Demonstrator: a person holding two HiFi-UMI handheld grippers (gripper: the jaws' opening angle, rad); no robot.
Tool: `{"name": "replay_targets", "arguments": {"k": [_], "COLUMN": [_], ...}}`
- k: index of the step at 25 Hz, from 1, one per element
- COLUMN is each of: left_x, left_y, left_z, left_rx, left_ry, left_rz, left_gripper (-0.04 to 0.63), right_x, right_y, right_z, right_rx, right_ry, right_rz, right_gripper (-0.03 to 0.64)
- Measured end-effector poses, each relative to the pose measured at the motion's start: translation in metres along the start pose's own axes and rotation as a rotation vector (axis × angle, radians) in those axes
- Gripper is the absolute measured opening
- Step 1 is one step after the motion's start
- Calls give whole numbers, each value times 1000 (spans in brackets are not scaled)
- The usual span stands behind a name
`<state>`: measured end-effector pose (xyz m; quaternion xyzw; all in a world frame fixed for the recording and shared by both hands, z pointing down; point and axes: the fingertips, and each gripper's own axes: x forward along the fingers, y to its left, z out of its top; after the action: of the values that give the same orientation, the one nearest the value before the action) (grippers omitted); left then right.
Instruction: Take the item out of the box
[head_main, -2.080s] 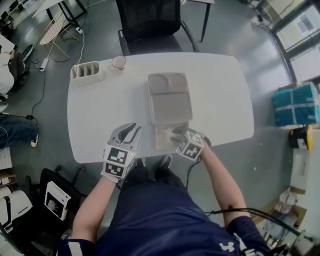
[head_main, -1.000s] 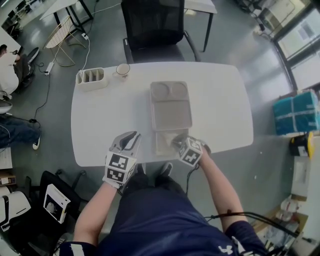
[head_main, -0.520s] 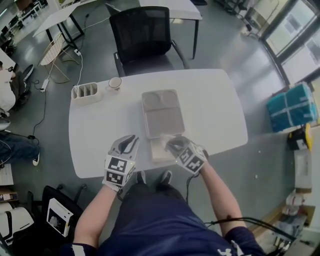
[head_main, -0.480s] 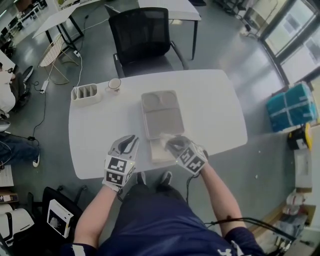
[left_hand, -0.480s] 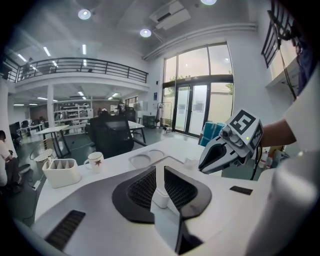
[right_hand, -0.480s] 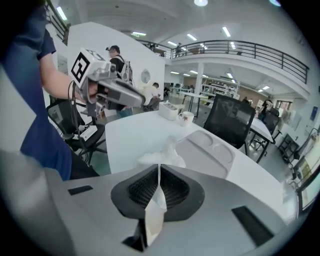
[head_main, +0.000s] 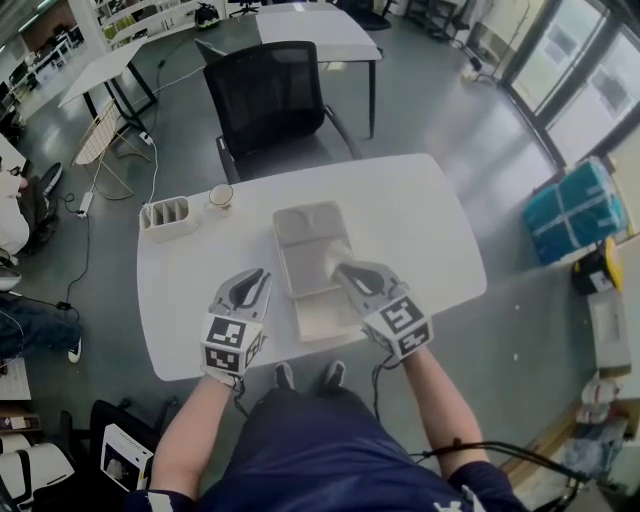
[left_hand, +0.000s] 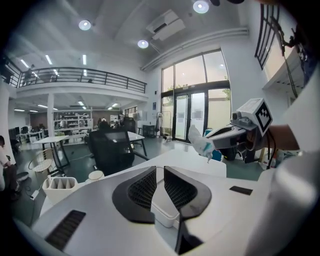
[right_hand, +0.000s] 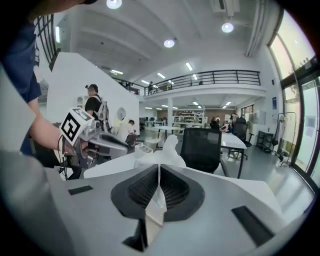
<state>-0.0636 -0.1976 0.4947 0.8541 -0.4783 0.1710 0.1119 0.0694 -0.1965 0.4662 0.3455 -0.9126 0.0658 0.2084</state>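
An open grey-white box lies mid-table, with its lid (head_main: 305, 235) folded away from me and its base (head_main: 322, 318) near the front edge. My right gripper (head_main: 341, 268) hangs above the box, shut on a soft white packet (head_main: 337, 256). In the right gripper view the packet (right_hand: 163, 152) bulges past the right gripper's (right_hand: 159, 171) closed jaws. The left gripper view shows that packet (left_hand: 199, 141) with a teal mark, held up by the right gripper (left_hand: 216, 136). My left gripper (head_main: 249, 281) rests left of the box; there the left gripper (left_hand: 160, 172) has its jaws almost together, gripping nothing.
A white slotted organiser (head_main: 168, 215) and a cup (head_main: 220, 196) stand at the table's (head_main: 420, 215) far left. A black office chair (head_main: 265, 95) sits behind the table. A teal crate (head_main: 575, 210) is on the floor to the right.
My right gripper has risen from the box base and moved forward over the lid, lifting the white packet out. The left gripper has barely moved. The head view has shifted.
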Motion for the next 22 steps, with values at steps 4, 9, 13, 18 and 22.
{"name": "replay_targets", "arguments": {"k": [4,9,13,18,22], "left_x": [-2,-14,-32,-52,-65], "left_y": [12,28,36,39,34], "left_z": [28,79,125,172,193], "left_rx": [2,3,14,32,33], "left_ry": [-53,-165,-270,-379,-440], "left_rz": [21,52,75,86,79], "left_gripper": [72,69,66,63,61], "right_x": [-16,-36,-54,-74,-85], "right_y": [-19,-38,-49,-55,-52], "right_z": [40,79,108,136,153], "right_rx": [19,60,66,44,25], "right_ry": [-122,-248,-345,-446,-506], "right_rz": [-87,-173,-234,-289,-307], "right_gripper": [25,25,25,25,25]}}
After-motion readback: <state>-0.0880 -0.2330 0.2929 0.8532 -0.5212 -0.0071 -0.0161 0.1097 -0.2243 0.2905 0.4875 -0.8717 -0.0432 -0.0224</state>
